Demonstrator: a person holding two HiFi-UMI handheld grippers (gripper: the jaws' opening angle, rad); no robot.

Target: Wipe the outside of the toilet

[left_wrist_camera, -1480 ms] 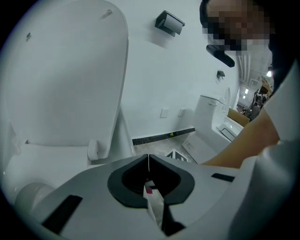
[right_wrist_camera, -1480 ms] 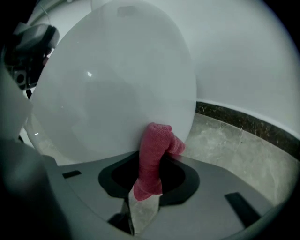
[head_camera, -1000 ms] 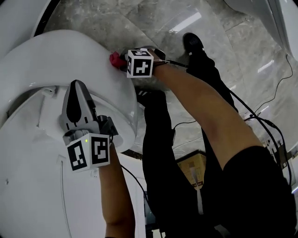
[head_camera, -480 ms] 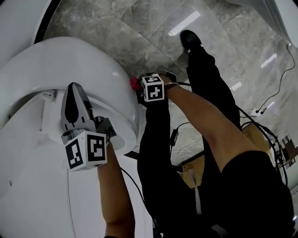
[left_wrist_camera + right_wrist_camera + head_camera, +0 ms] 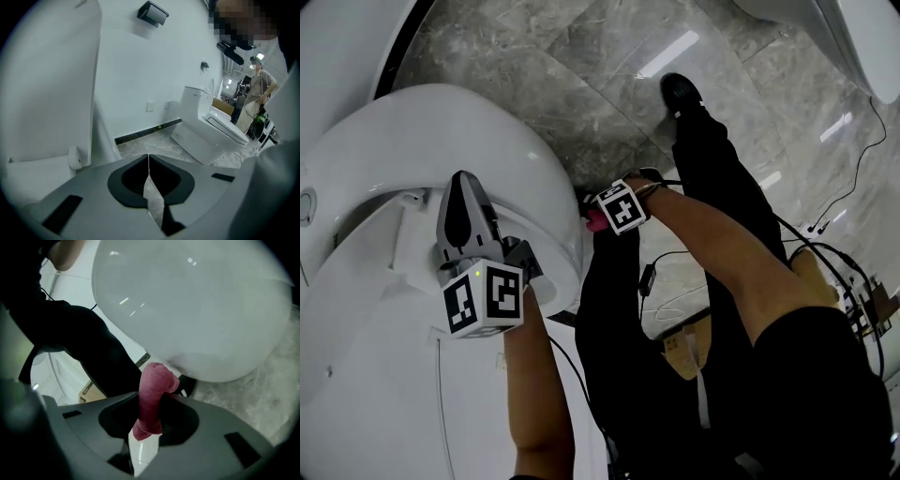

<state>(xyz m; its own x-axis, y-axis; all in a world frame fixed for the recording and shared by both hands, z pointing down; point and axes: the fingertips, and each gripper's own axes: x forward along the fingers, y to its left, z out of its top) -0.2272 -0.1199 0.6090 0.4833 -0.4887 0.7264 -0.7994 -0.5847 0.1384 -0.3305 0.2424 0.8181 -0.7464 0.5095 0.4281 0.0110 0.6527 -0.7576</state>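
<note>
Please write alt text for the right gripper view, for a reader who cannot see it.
The right gripper is shut on a pink cloth, whose free end reaches the underside of a white toilet bowl. A person's leg in black trousers is at the left, and grey stone floor at the right.

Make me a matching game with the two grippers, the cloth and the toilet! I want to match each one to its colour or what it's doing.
Things:
1. left gripper
2. right gripper
3. cloth
4. toilet

Matches:
A. pink
B. jaws together, holding nothing
C. white
D. jaws clamped on the cloth

Pairs: 1-B, 2-D, 3-A, 4-C
</note>
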